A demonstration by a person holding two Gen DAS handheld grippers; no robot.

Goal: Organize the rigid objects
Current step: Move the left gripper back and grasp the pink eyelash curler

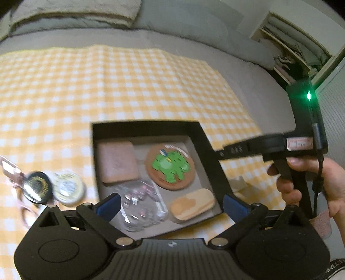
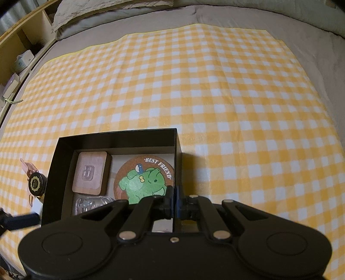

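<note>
A black open box (image 1: 146,127) lies on the yellow checked cloth (image 1: 107,81). Inside it are a pinkish square block (image 1: 117,163), a round coaster with a green animal (image 1: 170,167), a clear plastic case (image 1: 142,202) and a wooden oval piece (image 1: 193,203). My left gripper (image 1: 171,203) hovers over the box's near side, jaws wide apart with nothing pressed between them. My right gripper (image 2: 174,202) is shut on the box's right wall (image 2: 177,155). In the left wrist view the right gripper (image 1: 218,153) reaches in from the right, held by a hand (image 1: 312,183).
Left of the box lie a black round tin (image 1: 37,186), a white round tin (image 1: 69,188) and pink scissors (image 1: 10,170). The checked cloth (image 2: 215,97) covers a grey bed with a pillow (image 1: 75,13) at the far end. Shelves (image 2: 19,43) stand beside the bed.
</note>
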